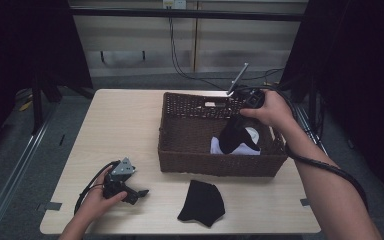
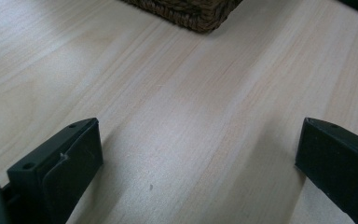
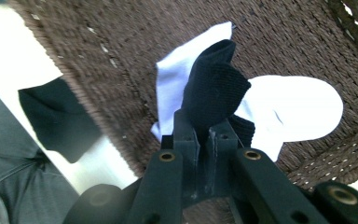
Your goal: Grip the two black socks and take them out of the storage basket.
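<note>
A black sock (image 1: pixel 235 136) (image 3: pixel 212 88) hangs over the inside of a brown wicker basket (image 1: pixel 215 167), with my right gripper (image 1: pixel 240 120) (image 3: pixel 205 128) shut on its top end. Below it, white socks (image 1: pixel 222 148) (image 3: pixel 293 109) lie on the basket floor. A second black sock (image 1: pixel 202 202) (image 3: pixel 58 119) lies flat on the table in front of the basket. My left gripper (image 1: pixel 141 192) (image 2: pixel 199 140) rests low over the table at the front left, open, with bare wood between its jaws.
The light wooden table (image 1: pixel 125 125) (image 2: pixel 168 70) has free room to the left of the basket. A corner of the basket (image 2: pixel 191 11) sits ahead of my left gripper. Dark curtains and cables stand behind the table.
</note>
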The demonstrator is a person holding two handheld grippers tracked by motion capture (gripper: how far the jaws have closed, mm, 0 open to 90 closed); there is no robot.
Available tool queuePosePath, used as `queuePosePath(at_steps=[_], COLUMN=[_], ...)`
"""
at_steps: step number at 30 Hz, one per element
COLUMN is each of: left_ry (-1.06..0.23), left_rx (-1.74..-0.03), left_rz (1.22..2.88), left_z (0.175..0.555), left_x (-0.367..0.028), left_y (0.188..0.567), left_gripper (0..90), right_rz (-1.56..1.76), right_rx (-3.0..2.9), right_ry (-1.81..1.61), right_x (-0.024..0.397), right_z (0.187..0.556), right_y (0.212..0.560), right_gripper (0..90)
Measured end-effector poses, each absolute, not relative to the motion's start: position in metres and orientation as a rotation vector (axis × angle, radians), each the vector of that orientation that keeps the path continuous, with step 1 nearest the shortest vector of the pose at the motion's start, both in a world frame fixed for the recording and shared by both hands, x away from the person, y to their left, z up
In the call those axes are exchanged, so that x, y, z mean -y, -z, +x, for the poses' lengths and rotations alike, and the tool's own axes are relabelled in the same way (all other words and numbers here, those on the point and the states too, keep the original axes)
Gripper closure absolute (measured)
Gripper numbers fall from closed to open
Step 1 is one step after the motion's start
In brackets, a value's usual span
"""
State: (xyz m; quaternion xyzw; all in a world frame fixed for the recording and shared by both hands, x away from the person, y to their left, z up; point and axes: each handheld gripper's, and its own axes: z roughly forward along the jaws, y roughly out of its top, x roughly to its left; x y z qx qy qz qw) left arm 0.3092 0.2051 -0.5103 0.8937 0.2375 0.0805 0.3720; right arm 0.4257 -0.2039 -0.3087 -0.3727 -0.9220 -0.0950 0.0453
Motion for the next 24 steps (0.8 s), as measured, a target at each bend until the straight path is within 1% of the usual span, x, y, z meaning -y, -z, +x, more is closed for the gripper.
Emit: queuePosePath(at_steps=[24], left_ry=[-0.206], left_rx=[-0.609], left_rz=[2.291], left_z=[0.309], left_x=[-0.205], left_y=[0.51], left_gripper=[0.0], right_rz=[-1.101], right_rx=[2.867], right_ry=[0.349], right_x=[0.206], right_z=[0.408], right_y=[0.262], right_gripper=[84.5])
